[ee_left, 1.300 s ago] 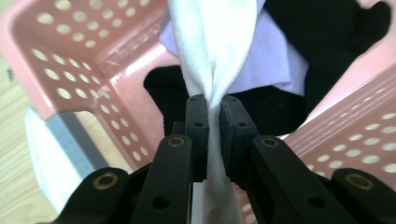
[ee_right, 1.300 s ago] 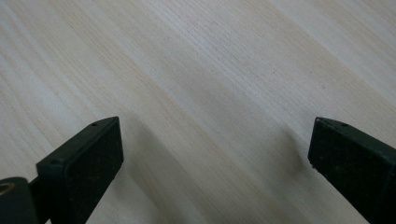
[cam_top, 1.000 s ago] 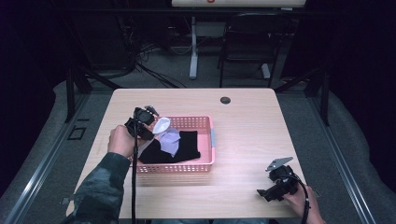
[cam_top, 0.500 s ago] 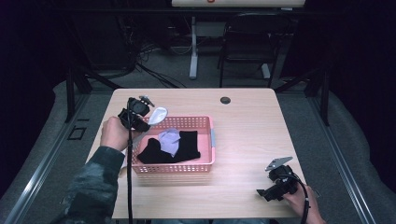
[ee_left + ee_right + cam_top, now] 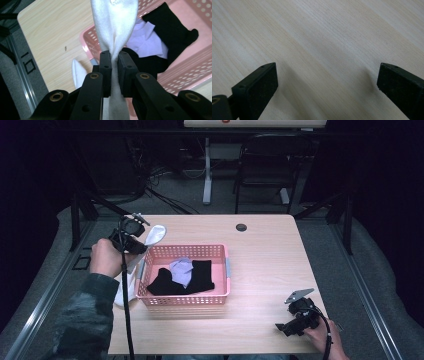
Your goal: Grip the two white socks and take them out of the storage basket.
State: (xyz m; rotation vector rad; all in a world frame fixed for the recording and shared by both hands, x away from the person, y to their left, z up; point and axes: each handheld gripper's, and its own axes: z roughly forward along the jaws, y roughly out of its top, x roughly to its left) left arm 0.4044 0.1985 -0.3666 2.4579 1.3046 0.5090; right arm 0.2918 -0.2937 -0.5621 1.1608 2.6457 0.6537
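The left claw [image 5: 131, 231] is lifted above the far left corner of the pale wooden counter [image 5: 265, 255], just beyond the far left corner of the pink perforated plastic basket [image 5: 185, 299]. Its jaws are pressed together on a long white fabric sock [image 5: 115, 30]. In the left gripper view the cloth is pinched into a narrow fold between the two black pads [image 5: 105, 72] and widens out beyond them. In the high view one rounded end of the sock [image 5: 154, 235] sticks out to the right of the claw, while the rest hangs down past the person's left hand [image 5: 105, 257], along the basket's left wall, and ends on the counter near the left edge.

Inside the basket lie a black garment [image 5: 197, 276] and a pale lilac piece of cloth [image 5: 181, 269], the lilac piece resting partly on the black one.

The right claw [image 5: 286, 326] sits low at the near right corner of the counter, well apart from the basket, with the right hand [image 5: 325, 340] behind it. In the right gripper view its jaws are spread wide over bare wood, with nothing between them.

On the far side of the counter there is a small round black cable port [image 5: 241, 227].
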